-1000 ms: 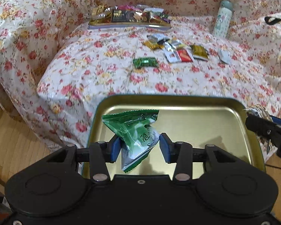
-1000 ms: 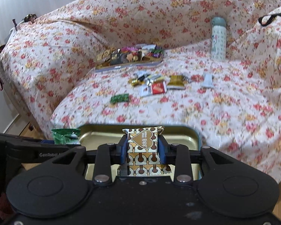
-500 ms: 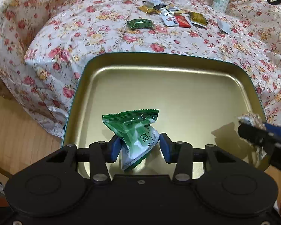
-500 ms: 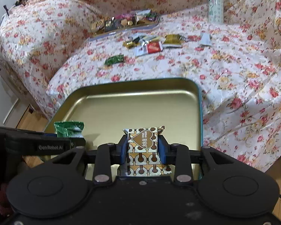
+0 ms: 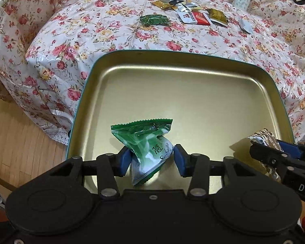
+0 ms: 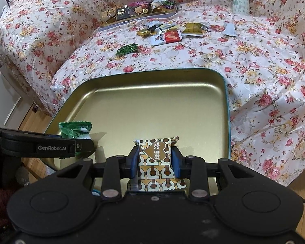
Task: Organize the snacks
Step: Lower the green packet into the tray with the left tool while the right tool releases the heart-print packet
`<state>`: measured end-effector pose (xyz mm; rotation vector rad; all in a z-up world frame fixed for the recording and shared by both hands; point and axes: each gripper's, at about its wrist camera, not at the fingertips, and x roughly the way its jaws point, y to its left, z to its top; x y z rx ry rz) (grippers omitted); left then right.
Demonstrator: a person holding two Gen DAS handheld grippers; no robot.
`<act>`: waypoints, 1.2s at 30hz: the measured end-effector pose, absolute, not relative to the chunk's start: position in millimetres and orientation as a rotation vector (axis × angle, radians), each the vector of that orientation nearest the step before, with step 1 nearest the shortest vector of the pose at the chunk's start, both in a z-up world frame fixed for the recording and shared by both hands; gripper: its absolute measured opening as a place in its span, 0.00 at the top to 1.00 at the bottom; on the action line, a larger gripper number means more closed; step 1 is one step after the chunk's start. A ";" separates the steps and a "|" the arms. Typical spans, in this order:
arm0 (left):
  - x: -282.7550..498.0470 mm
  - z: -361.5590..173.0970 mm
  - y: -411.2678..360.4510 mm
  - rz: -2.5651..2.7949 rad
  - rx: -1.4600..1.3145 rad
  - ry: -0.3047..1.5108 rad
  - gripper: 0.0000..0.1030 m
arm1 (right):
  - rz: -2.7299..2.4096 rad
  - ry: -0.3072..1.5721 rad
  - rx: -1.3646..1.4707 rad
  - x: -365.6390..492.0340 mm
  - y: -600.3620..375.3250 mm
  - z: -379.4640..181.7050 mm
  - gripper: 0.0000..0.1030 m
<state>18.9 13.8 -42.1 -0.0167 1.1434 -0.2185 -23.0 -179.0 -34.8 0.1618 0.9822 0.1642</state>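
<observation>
Left hand-held gripper (image 5: 152, 158): clamps green packet (image 5: 147, 142) | right hand-held gripper (image 6: 155, 162): clamps brown-patterned packet (image 6: 155, 158) | gold tray (image 5: 193, 93) below

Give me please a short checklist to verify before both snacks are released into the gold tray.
1. Left gripper holds the green packet: ok, though only the left finger clearly touches it.
2. Right gripper holds the brown patterned packet: ok, both fingers press on it.
3. Both packets are over the gold tray: ok.
4. Tray floor below is free of other snacks: ok.
5. Grippers stand apart from each other: ok.
6. Packets already touch the tray floor: cannot tell.
</observation>
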 end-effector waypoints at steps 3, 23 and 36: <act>19.2 -42.7 13.6 -0.224 -0.017 1.148 0.47 | 0.165 0.991 0.166 -21.4 -179.3 -36.8 0.66; 17.0 -40.3 12.4 -0.231 -0.005 1.136 0.45 | 0.179 1.024 0.163 -17.4 -178.5 -42.7 0.64; 13.1 -30.5 13.4 -0.227 0.010 1.087 0.45 | 0.185 1.003 0.165 -18.7 -179.1 -38.2 0.64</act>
